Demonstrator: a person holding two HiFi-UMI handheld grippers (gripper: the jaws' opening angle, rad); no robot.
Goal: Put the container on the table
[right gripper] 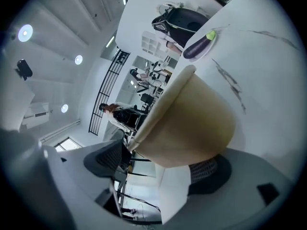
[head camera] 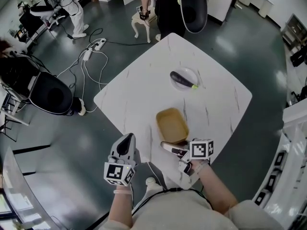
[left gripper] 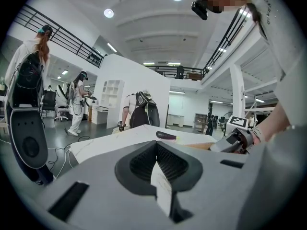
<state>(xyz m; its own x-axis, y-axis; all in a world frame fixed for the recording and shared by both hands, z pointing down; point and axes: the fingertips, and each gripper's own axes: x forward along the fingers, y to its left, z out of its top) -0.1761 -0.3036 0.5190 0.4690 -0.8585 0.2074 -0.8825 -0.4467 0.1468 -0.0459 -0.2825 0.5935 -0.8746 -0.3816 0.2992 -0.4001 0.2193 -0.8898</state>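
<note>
A tan, shallow container (head camera: pixel 171 124) sits upright on the white marble-look table (head camera: pixel 139 92), towards its near edge. My right gripper (head camera: pixel 173 150) is at the container's near end, rolled on its side and open. In the right gripper view the container's wall (right gripper: pixel 192 119) fills the space just ahead of the wide jaws (right gripper: pixel 158 169), and neither pad presses on it. My left gripper (head camera: pixel 125 145) hovers off the table's left edge, shut and empty (left gripper: pixel 156 164). The left gripper view also shows the right gripper (left gripper: pixel 232 140) beside the container (left gripper: pixel 206 146).
A white plate (head camera: pixel 193 73) with a dark eggplant (head camera: pixel 182 79) lies further back on the table. A black chair (head camera: pixel 192 6) stands at the far corner and another (head camera: pixel 50 92) on the floor at left. Cables and a power strip (head camera: pixel 93 49) trail across the floor; people stand beyond.
</note>
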